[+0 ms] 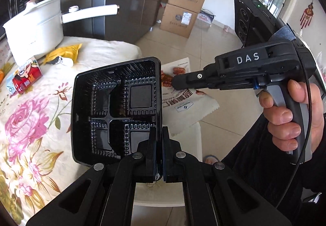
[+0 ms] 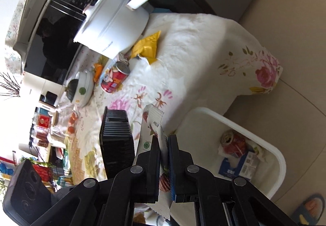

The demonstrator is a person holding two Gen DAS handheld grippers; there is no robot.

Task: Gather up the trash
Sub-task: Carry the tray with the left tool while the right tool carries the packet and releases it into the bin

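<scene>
The left gripper (image 1: 158,144) is closed tight on the edge of a black plastic tray (image 1: 116,111), and the right gripper (image 2: 164,144) pinches a nut snack wrapper (image 2: 151,124). Both are held above a white bin (image 2: 271,156), which already holds what seems a crushed red can (image 2: 234,142). Farther, on the flowered tablecloth (image 2: 193,46), another red can (image 2: 115,78) and a yellow wrapper (image 2: 147,46) lie near a white pot (image 2: 114,28).

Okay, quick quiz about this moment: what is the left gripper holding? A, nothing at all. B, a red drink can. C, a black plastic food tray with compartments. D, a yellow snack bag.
C: in the left wrist view the left gripper has its jaws shut on the rim of the black compartment tray, while the red can and yellow bag lie on the tablecloth.
</scene>
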